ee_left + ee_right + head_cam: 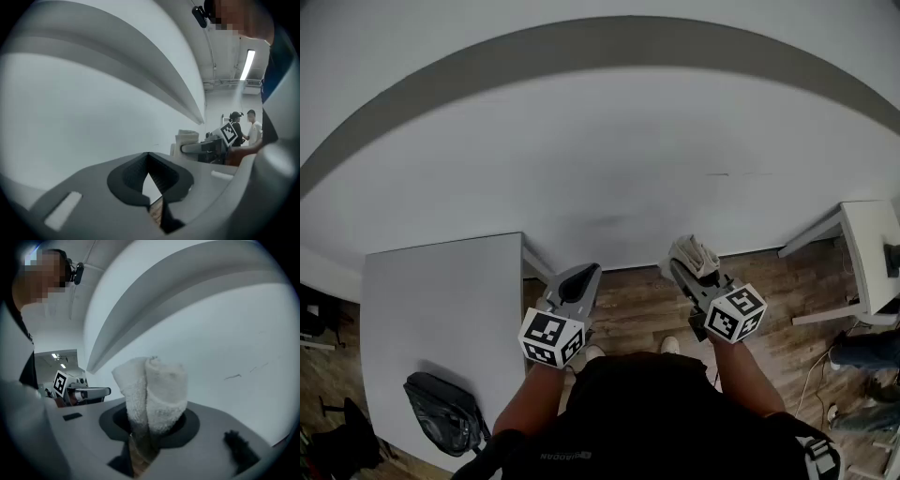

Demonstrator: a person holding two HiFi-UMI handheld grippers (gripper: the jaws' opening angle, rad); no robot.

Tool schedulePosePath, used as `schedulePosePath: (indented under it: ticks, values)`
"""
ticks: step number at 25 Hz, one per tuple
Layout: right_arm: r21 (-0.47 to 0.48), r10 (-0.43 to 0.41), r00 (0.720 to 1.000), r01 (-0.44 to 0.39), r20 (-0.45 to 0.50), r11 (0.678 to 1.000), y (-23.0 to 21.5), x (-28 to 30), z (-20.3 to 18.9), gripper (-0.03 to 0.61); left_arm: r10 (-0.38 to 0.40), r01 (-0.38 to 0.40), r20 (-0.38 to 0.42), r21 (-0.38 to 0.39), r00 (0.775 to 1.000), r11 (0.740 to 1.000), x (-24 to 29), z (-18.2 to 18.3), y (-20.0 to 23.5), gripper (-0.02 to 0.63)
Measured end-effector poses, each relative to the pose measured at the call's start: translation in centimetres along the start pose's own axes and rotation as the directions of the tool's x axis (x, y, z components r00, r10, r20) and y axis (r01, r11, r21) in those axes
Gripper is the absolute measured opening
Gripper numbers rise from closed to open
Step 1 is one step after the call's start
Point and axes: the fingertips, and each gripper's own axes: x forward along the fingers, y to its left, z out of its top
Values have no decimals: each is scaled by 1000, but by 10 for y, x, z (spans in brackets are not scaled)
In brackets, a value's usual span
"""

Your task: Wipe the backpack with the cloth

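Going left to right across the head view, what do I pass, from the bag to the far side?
backpack, lying on the grey table → left gripper, holding nothing → right gripper, clamped on the cloth → white table at the right edge

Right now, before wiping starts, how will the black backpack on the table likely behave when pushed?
The backpack lies slumped and creased, so it probably dents rather than staying stiff. It looks flat, perhaps light, so it may slide on the smooth grey table. Near a table corner, it could get pushed off.
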Motion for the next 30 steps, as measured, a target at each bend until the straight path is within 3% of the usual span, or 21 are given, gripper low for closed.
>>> schedulePosePath:
  ticks: [11,22,30]
  values:
    - [-9,9,1000,-9,-4,1000,13,5,-2,109,37,-37,-9,-20,999,999,-13,-2,12,6]
    - [-36,49,999,-49,-12,998,58,30,-6,109,46,-45,8,-30,999,999,-55,-3,31,6]
    - [-59,103,994,-105,-27,993,89,49,-13,109,114,-114,-2,32,993,993,-81,-8,49,6]
